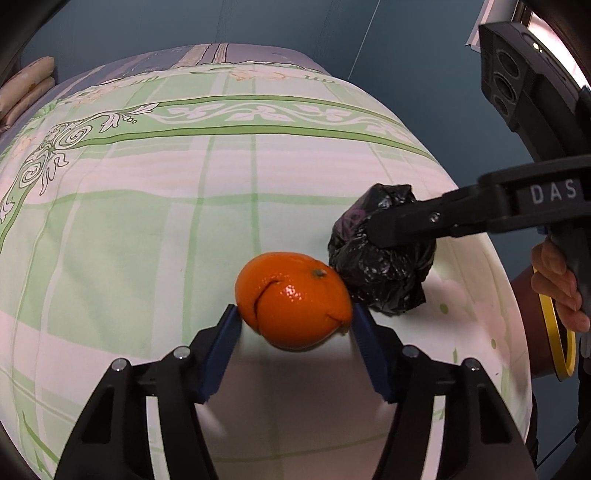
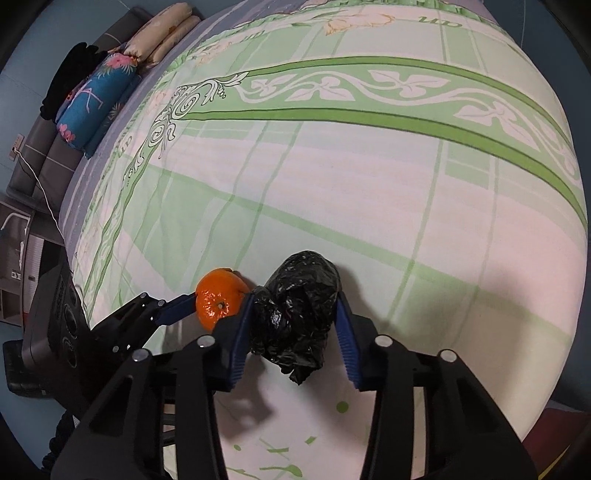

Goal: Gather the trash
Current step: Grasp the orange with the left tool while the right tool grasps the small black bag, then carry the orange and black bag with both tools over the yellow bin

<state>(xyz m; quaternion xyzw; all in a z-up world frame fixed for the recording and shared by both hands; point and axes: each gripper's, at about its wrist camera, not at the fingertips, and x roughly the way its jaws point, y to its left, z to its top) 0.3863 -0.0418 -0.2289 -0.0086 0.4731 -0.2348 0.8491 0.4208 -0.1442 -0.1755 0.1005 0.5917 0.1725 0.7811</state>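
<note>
The left gripper point(image 1: 295, 325) has its jaws around an orange point(image 1: 293, 300) that lies on the bed point(image 1: 147, 229). Both blue pads point(image 1: 225, 343) touch the sides of the fruit, so the jaws are grasping the orange. The peel shows a curved split on the top.

The right gripper point(image 2: 295, 328) has its jaws around a crumpled black plastic bag point(image 2: 297, 314). The pads press into the plastic on both sides, so these jaws are clenched on the bag. In the left wrist view the right gripper comes in from the right edge, and a hand point(image 1: 561, 284) holds its handle.

The orange and the bag touch each other, and the two grippers stand very close together; the inner fingers are almost side by side, with little room between them.

Both things lie near the near corner of the bed. The bed cover, white with green stripes and a leaf border, is flat and bare beyond them, so there is wide open room toward the far side. At the far left edge lie folded pillows point(image 2: 162, 33) and a blue flowered cushion point(image 2: 96, 99). The right edge of the bed drops to a dark blue floor point(image 1: 424, 74).
</note>
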